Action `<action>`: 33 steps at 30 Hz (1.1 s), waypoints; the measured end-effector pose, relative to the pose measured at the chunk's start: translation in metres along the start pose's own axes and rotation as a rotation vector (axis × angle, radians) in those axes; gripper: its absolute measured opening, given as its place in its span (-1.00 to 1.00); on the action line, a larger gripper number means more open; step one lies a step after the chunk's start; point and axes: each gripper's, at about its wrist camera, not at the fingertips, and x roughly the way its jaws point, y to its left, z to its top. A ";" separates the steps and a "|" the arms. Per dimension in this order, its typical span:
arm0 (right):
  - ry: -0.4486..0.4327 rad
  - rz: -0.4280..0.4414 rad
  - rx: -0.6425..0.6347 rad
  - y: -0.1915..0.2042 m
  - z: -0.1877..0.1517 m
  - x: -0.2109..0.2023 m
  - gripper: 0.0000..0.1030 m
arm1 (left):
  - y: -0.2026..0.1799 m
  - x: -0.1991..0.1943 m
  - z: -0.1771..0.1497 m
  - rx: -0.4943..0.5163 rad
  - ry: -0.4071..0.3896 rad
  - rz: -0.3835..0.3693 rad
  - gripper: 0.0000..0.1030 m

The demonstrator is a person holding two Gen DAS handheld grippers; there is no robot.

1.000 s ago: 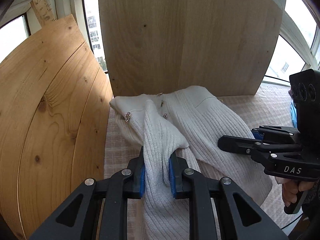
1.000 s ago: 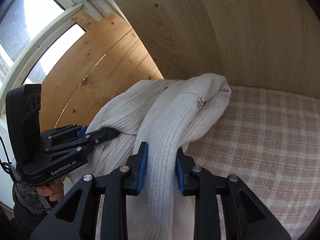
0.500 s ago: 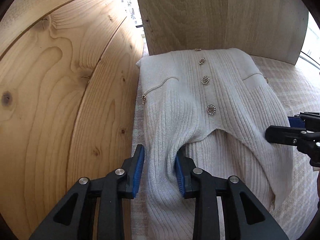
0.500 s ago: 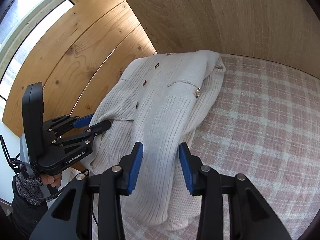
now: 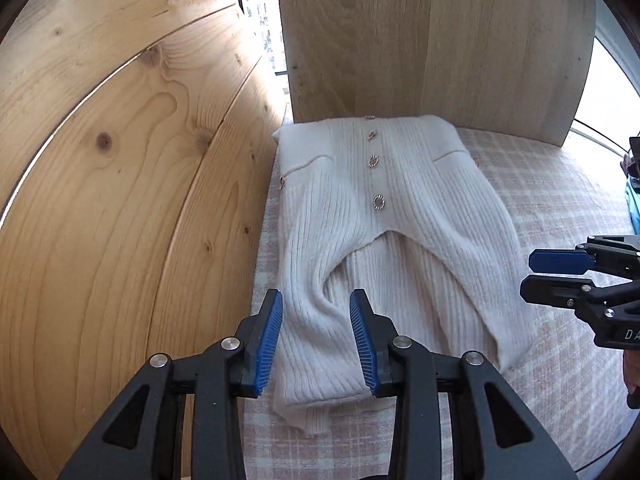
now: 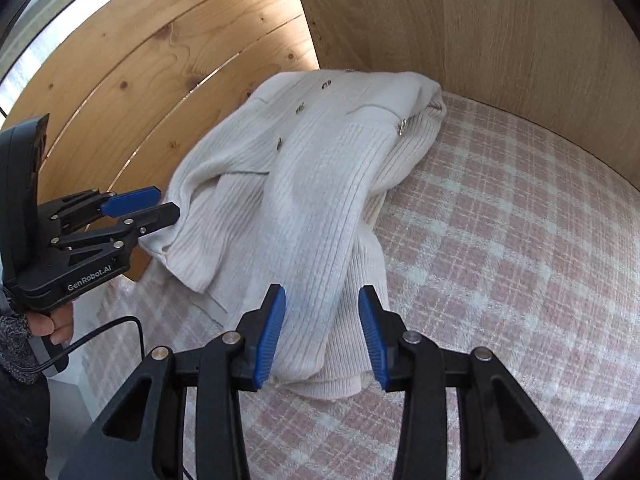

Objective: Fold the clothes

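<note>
Checked cloth [image 5: 560,184] bears cardigan [image 5: 384,216] — both tongs [image 5: 316,344] [image 6: 322,336] just released.

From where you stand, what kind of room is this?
Probably a home-style corner rigged for folding practice. A cream knit cardigan lies on a pink checked cloth, wooden boards stand propped around it, and windows behind show buildings outside.

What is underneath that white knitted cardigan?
The cardigan lies on a pink-and-white checked cloth, which shows all around it. Its two sleeves are folded down over its own front. Whatever the cloth covers, and anything directly beneath the knit, is hidden.
</note>
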 end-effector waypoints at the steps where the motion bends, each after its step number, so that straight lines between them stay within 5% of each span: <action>1: 0.026 -0.010 0.005 -0.001 -0.002 0.008 -0.27 | 0.001 0.002 -0.006 0.002 0.011 0.006 -0.36; 3: 0.062 0.002 0.013 -0.007 -0.001 0.014 -0.30 | 0.003 0.007 -0.013 -0.001 0.048 -0.004 -0.34; 5: 0.082 0.015 0.006 -0.012 0.001 0.013 -0.55 | 0.003 0.013 -0.018 0.012 0.087 -0.008 -0.34; 10: 0.088 0.061 0.052 -0.036 -0.001 -0.017 -0.58 | 0.007 -0.006 -0.019 0.046 0.074 0.051 -0.31; 15: -0.033 0.117 0.097 -0.037 0.010 -0.032 -0.55 | 0.003 -0.034 0.001 0.009 -0.037 -0.057 -0.33; 19: 0.025 0.044 0.011 -0.019 0.022 -0.003 -0.60 | -0.020 0.003 0.014 0.071 -0.012 -0.135 -0.32; 20: 0.067 -0.043 -0.027 -0.017 0.020 0.006 -0.60 | -0.025 0.014 0.015 0.096 0.012 -0.133 -0.30; 23: 0.093 -0.039 -0.005 -0.032 0.016 0.000 -0.50 | -0.039 0.039 0.003 0.220 0.079 0.002 -0.32; 26: 0.043 0.078 0.057 -0.045 0.026 -0.027 -0.46 | -0.033 0.022 0.000 0.191 0.078 -0.053 -0.31; 30: -0.090 0.115 0.108 -0.055 0.058 -0.046 -0.46 | -0.024 -0.011 0.019 0.102 -0.027 -0.165 -0.28; 33: -0.140 0.126 0.114 -0.050 0.085 -0.034 -0.46 | -0.026 -0.003 0.042 0.093 -0.076 -0.165 -0.27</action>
